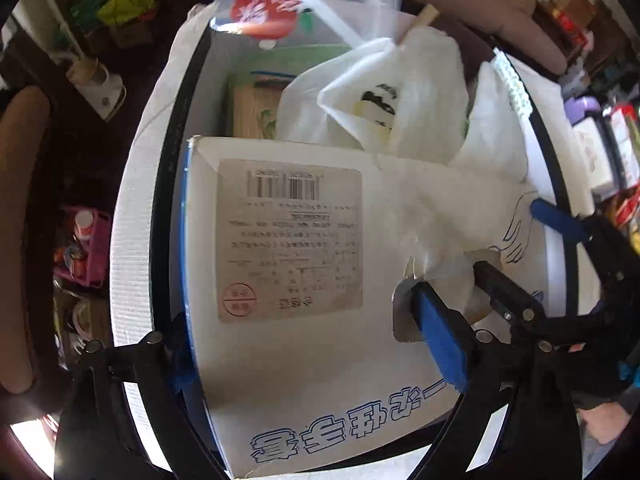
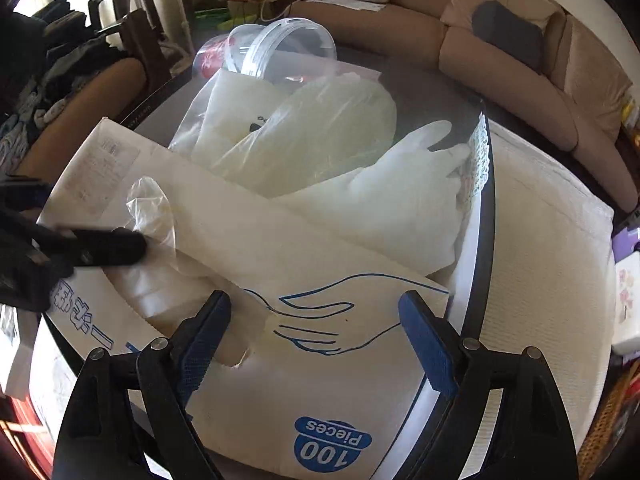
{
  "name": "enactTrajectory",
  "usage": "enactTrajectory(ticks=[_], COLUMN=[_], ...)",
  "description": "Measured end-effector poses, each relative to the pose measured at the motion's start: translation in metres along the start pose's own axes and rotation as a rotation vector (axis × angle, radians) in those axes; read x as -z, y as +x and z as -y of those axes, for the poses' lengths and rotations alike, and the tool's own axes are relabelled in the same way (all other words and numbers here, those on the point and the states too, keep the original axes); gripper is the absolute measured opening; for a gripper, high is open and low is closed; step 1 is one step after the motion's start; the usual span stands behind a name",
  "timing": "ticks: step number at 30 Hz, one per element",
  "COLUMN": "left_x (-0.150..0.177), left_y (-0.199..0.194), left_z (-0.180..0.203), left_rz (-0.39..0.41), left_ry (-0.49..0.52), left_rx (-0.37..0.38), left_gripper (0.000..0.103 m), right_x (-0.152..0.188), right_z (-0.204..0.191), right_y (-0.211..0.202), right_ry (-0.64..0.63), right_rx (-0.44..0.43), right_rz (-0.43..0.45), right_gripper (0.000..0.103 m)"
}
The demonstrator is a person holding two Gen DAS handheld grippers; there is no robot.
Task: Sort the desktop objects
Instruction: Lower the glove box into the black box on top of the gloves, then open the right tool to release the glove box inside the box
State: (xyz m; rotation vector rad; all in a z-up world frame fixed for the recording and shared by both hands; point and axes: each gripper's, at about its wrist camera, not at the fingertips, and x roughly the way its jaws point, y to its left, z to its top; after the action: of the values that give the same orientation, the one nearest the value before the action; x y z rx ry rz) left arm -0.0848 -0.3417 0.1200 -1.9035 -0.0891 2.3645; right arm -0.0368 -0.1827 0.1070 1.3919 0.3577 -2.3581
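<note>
White cardboard fills the left wrist view: a glove box (image 1: 288, 280) lies on the dark round table (image 1: 176, 128), its barcode label up and blue lettering along its near edge. The left gripper (image 1: 308, 356) stands open around it, one blue-padded finger low at the box's left edge, the other finger on its top face at the right. Just beyond that right finger, a thin plastic glove (image 1: 448, 256) sticks up from the box opening. The right gripper (image 1: 528, 248) enters from the right, one black finger and one blue pad near the glove. Behind the box lie crumpled white plastic bags (image 1: 392, 104), a chopstick packet (image 1: 252, 108) and a clear container with a red label (image 1: 268, 4).

Seen from the right wrist, the same glove box (image 2: 304, 384) lies slantwise, printed with a blue hand outline and "100 Pieces". The right gripper (image 2: 316, 340) hangs open above its near end, one finger beside the torn opening, the other near the box's right corner. At left, the left gripper (image 2: 112, 246) touches the protruding plastic glove (image 2: 154, 212). A loose translucent glove (image 2: 404, 184) lies behind the box, beside the plastic bags (image 2: 304, 128).
</note>
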Motion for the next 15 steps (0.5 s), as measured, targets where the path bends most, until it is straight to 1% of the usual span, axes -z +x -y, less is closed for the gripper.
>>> enactTrajectory(ticks=[1,2,3,4,5,7,9,10,11,12,13,15], left_x=[0.001,0.000,-0.001,-0.002,-0.002,-0.001,0.005,0.008,0.010,0.010,0.006,0.004], left_y=[-0.001,-0.003,-0.009,-0.018,-0.033,-0.066,-0.096,-0.106,-0.112,-0.112,-0.108,-0.088], left_z=[-0.003,-0.009,-0.020,-0.032,-0.045,-0.066,-0.081,-0.084,-0.085,-0.083,-0.081,-0.073], left_rz=[0.013,0.015,0.028,0.056,0.107,0.227,0.324,0.357,0.371,0.365,0.353,0.303], left_ry=[-0.015,-0.040,-0.090,-0.137,-0.179,-0.226,-0.256,-0.265,-0.266,-0.262,-0.257,-0.255], left_rx=[0.015,0.053,0.114,0.165,0.227,0.313,0.389,0.424,0.469,0.505,0.523,0.538], left_gripper=[0.094,0.093,0.088,0.087,0.087,0.087,0.087,0.087,0.087,0.087,0.087,0.087], right_x=[0.000,0.000,0.000,-0.001,-0.002,-0.005,-0.009,-0.011,-0.014,-0.016,-0.017,-0.016], right_z=[0.002,0.005,0.008,0.012,0.015,0.025,0.033,0.036,0.038,0.038,0.036,0.032], right_y=[-0.001,-0.004,-0.009,-0.017,-0.026,-0.046,-0.063,-0.068,-0.069,-0.069,-0.068,-0.060], right_ry=[0.006,0.016,0.029,0.045,0.061,0.104,0.162,0.182,0.193,0.196,0.193,0.187], right_rx=[-0.008,-0.022,-0.041,-0.066,-0.080,-0.126,-0.204,-0.239,-0.255,-0.253,-0.251,-0.255], right_rz=[-0.002,0.000,0.008,0.024,0.045,0.112,0.165,0.176,0.175,0.172,0.170,0.152], right_gripper=[0.088,0.088,0.088,0.088,0.088,0.088,0.088,0.089,0.089,0.089,0.089,0.089])
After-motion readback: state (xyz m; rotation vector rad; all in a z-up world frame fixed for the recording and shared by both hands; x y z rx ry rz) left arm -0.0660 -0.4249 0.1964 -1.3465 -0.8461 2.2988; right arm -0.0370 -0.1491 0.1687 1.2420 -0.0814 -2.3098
